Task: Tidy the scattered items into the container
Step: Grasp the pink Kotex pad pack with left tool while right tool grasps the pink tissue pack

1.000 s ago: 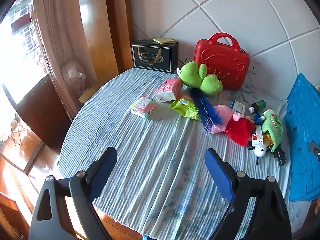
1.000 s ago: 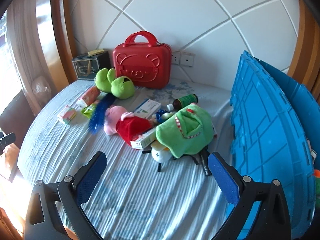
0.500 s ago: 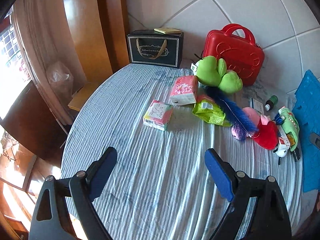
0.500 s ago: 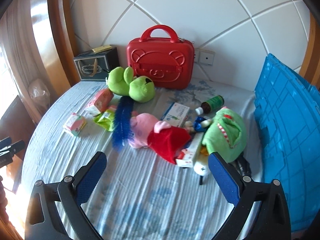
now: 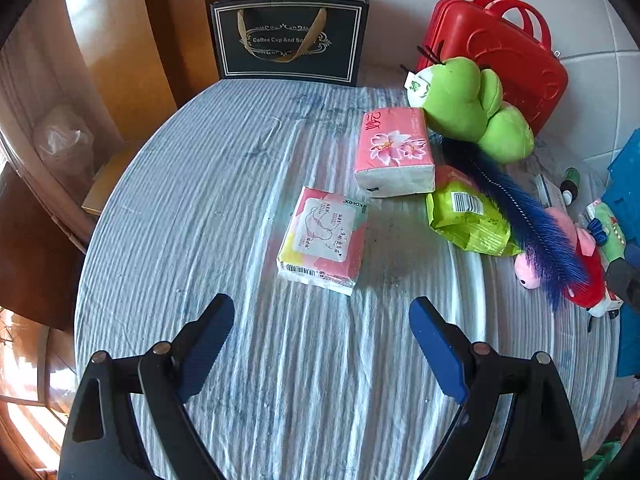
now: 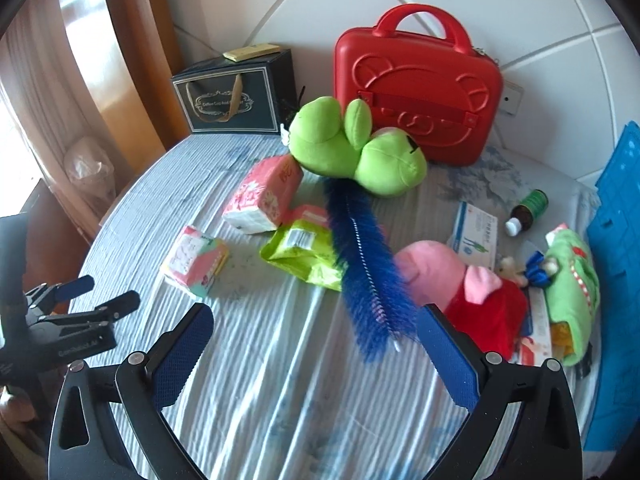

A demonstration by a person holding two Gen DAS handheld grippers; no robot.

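On the table, left side: the left gripper [image 5: 322, 324] hangs over the striped cloth [image 5: 200, 184]. Its jaws are wide apart and hold nothing.
Nearest thing: a small pink pack [image 5: 323, 240] lies flat just ahead of the left gripper, lined up with the gap between the jaws.
Behind it: a bigger pink tissue pack [image 5: 394, 152] lies a bit farther back, and a green bag [image 5: 466, 216] lies beside it.
Back edge: a black gift bag [image 5: 290, 38] and a red case [image 6: 418, 92] stand by the wall. A green frog toy [image 6: 354, 148] lies in front of the case.
Middle: a long blue brush [image 6: 366, 272] lies across the green bag and next to a pig toy [image 6: 460, 284].
Right gripper: the right gripper [image 6: 314, 328] is over the cloth near the brush tip. Its jaws are spread wide and hold nothing.
Right side: a white box [image 6: 476, 236], a small brown bottle [image 6: 528, 212] and a green cloth toy [image 6: 572, 288] sit close together.
Far right: the blue bin [image 6: 616, 280] stands at the table edge, well apart from the pink packs.
Step now: I think this is the reach, before any pick. Nothing can be seen in the bin, though its inside is hidden.
Next move: the left gripper needs to go down over the small pink pack, close on its two sides, then carry it across to the bin.
Take care: the pack is soft and flat, so the jaws must go low to catch it.
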